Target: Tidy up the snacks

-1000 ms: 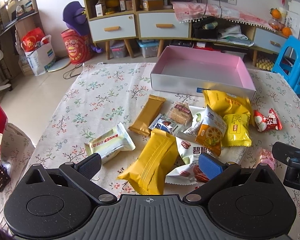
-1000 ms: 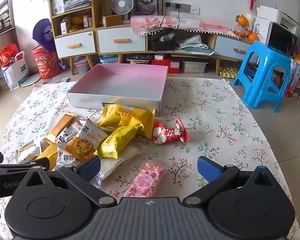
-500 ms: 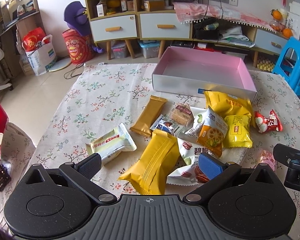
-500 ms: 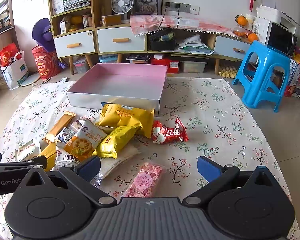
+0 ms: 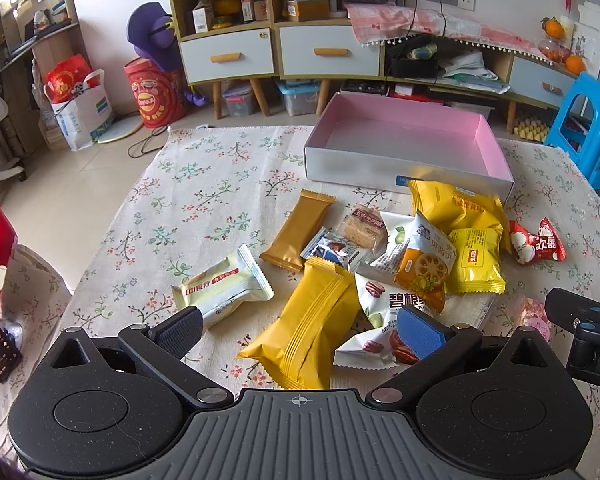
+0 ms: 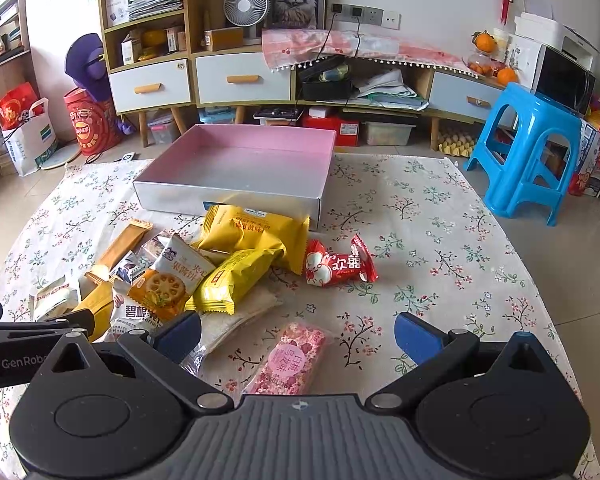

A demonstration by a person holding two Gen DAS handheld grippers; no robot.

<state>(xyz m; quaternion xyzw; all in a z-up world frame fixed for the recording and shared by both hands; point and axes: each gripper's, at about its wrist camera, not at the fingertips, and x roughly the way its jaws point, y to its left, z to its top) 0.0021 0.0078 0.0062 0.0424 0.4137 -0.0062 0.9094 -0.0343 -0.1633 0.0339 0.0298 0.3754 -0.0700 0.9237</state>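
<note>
Snacks (image 5: 416, 264) lie piled on my tabletop (image 6: 420, 216), pink box (image 5: 400, 140) at twelve o'clock; left tool (image 5: 300, 326) and right tool (image 6: 298, 334) both released, holding nothing.

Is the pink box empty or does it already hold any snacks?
Empty. The pink box shows only its bare pink floor in both views; every snack lies on the tablecloth in front of it.

My two wrist cameras look forward, low over the table (image 5: 204, 184), sharing the pink box (image 6: 236, 160) and snack pile (image 5: 400, 264).
</note>
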